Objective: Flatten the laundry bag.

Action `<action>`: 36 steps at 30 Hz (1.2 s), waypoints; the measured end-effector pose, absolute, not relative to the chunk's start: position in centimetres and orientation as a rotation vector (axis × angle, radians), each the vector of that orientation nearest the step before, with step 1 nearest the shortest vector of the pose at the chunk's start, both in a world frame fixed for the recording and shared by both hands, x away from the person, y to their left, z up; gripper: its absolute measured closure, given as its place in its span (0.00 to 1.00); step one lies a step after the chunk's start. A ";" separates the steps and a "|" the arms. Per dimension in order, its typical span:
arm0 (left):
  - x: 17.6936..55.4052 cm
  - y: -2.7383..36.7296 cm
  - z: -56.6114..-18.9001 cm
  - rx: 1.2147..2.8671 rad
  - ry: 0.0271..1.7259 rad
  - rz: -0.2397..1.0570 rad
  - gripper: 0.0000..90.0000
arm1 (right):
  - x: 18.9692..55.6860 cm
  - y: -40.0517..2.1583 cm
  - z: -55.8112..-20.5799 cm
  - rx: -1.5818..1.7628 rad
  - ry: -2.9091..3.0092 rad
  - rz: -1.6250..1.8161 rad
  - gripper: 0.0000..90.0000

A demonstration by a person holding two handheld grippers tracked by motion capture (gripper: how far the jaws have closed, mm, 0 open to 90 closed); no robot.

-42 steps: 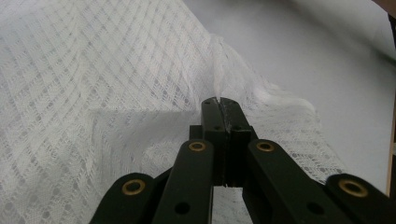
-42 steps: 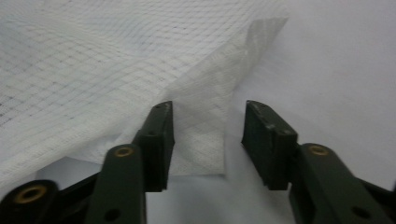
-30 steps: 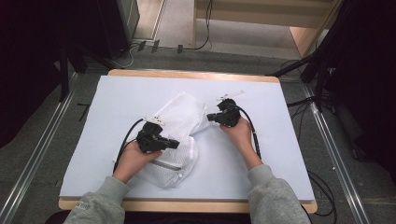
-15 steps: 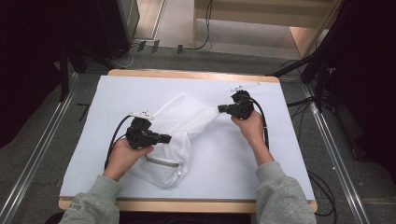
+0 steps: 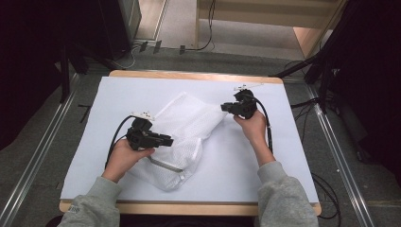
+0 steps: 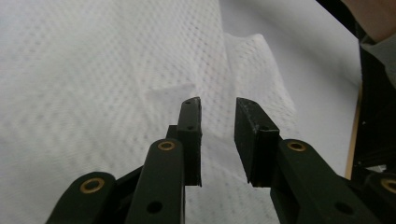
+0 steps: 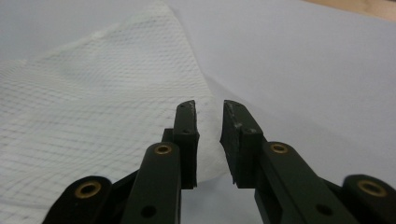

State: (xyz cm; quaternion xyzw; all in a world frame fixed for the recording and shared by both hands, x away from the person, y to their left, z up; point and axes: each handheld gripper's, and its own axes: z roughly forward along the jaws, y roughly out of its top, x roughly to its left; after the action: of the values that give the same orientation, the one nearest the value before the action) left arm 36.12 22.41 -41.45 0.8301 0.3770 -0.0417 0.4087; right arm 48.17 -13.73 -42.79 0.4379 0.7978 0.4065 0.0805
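- The left tool hovers over the white mesh bag; its jaws have just been opening to a narrow gap with nothing pinched.
- The right tool sits at the bag's far corner, jaws likewise just parted, mesh loose between them.
- The bag lies flat on the white surface between both tools.

This looks like a lab or recording room set up for capturing handling work. A wooden desk covered with a pale sheet stands centre frame on a grey carpeted floor. Metal rails run along the floor at the left and right edges. Dark curtains close off the upper left and right sides. Black cables trail across the floor at the top centre, beside a wooden shelf unit at the upper right.
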 end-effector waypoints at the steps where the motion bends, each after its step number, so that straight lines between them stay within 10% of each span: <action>1: 36.3 22.9 -41.3 2.101 0.960 -0.089 0.79 | 47.9 -13.8 -42.5 1.304 2.380 1.224 0.85; 36: 46.9 25.6 -45.1 2.147 1.134 0.082 0.64 | 38.8 -12.9 -44.7 1.223 2.517 1.191 0.78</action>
State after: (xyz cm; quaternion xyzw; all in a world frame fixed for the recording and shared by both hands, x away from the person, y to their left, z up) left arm 46.86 25.57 -45.13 0.8282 0.4376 0.0317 0.3486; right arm 38.79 -12.93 -44.73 0.4017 0.8265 0.3912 0.0499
